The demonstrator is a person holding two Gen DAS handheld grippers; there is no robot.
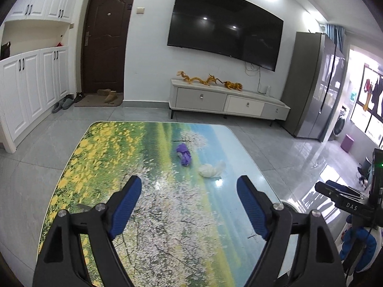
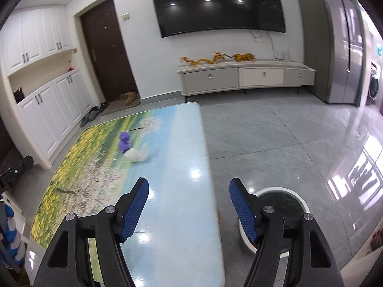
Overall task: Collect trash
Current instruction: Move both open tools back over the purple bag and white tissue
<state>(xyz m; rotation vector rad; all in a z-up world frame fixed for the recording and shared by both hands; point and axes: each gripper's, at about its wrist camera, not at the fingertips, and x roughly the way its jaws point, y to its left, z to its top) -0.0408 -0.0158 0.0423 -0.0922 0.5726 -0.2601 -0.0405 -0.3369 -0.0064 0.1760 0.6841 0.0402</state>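
Both hand-held grippers, left (image 1: 189,186) and right (image 2: 189,189), are wide apart and hold nothing. The white wad (image 1: 211,169) and purple wad (image 1: 183,155) on the bench (image 1: 95,157) look soft and light; pinch each in its middle.

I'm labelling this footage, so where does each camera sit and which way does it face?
Left wrist: on the left gripper, tilted down over the landscape-print table; its open blue pads show.
Right wrist: on the right gripper, over the table's right edge and round white bin; empty pads show.
Both share the crumpled purple wrapper, crumpled white tissue and black wall television.
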